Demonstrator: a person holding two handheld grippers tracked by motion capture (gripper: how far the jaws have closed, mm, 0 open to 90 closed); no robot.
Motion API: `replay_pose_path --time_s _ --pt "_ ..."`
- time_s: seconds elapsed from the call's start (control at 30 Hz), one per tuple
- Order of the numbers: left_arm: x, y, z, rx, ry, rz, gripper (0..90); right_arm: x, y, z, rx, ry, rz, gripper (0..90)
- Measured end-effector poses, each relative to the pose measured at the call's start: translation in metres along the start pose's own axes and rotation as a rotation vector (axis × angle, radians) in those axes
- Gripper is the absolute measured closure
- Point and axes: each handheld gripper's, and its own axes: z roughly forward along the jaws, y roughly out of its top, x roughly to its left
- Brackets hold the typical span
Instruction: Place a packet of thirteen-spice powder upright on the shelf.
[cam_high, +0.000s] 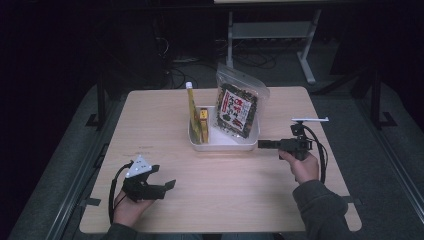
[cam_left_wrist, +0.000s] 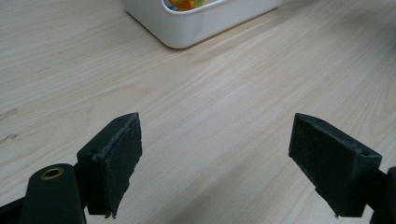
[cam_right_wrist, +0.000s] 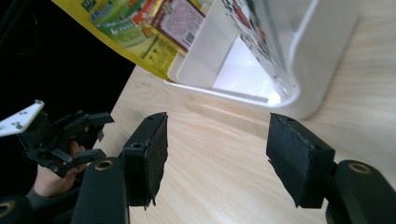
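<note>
— How do your grippers stand?

— My right gripper (cam_high: 265, 144) has its fingers spread and empty, just beside the white bin's (cam_high: 225, 144) right wall. My left gripper (cam_high: 167, 184) is also agape, low over the surface (cam_high: 240, 190), well apart from the bin.

— What worries you?

— The seaweed pouch (cam_high: 238, 105) leans upright against the bin's far side. If I bump the wall coming in, I reckon it topples, or the bin slides.

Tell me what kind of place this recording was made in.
Probably a lab or workshop set up for recording, not a home: a plain wooden table on grey carpet, cables on the floor behind it, and the white metal legs of another bench in a dark room.
</note>
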Motion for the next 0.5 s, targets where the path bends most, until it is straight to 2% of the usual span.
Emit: replay_pose_path --time_s 0.5 --pt "0.001 -0.001 0.002 0.007 -0.001 -0.006 16.6 -0.022 -0.024 -0.011 -0.021 0.028 0.049 35.9"
